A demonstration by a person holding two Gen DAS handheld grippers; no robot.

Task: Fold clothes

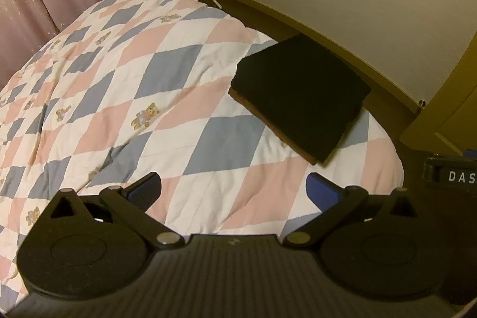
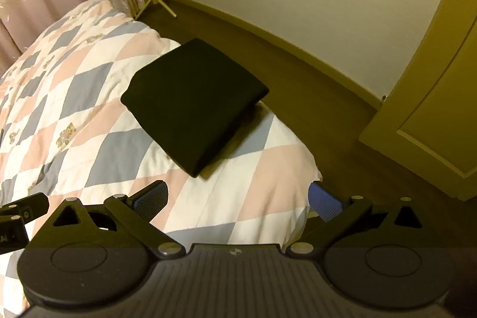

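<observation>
Both claws spread wide, nothing held: left gripper [image 1: 234,192], right gripper [image 2: 238,198], hovering over the diamond-check quilt [image 1: 119,85]. Folded black garment [image 2: 193,100] lies flat on quilt ahead of right gripper, ahead-right of the left, near bed's corner.

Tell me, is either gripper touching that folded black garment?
Apart. Both wrist views show quilt between the open fingers and the black garment.
</observation>
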